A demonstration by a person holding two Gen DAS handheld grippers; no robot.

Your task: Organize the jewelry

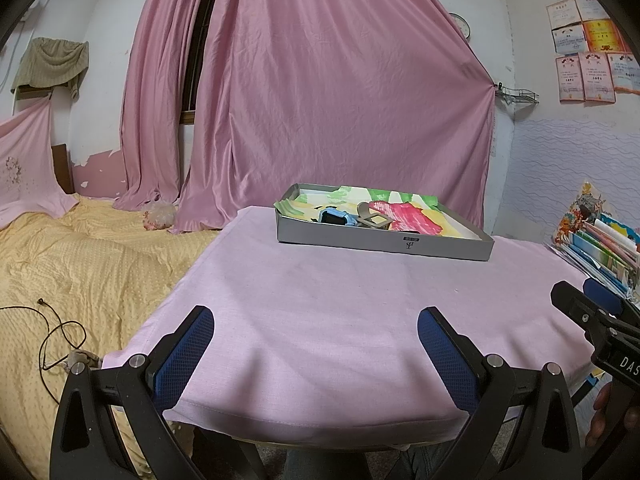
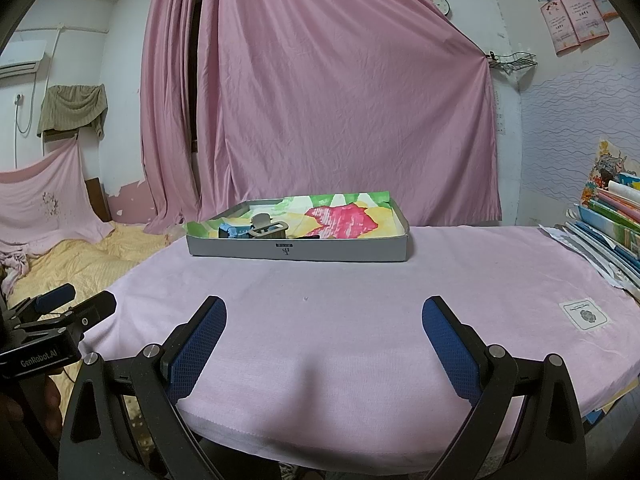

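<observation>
Both claws, left [image 1: 316, 354] and right [image 2: 324, 344], spread empty over tabletop [image 2: 320, 288]; light, stiff watch [image 1: 335, 218] in tray [image 1: 384, 244], probably best pinched across strap.

One box [image 2: 298, 249] (two items inside)

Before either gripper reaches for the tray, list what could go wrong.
1. The blue watch and the grey hair clip lie touching in the grey tray; gripping one may drag the other.
2. The loose coloured paper lining the tray could get pinched or lifted along with an item.
3. The tray sits on a loose pink cloth; a push from the open left hand-held gripper might slide it.
</observation>
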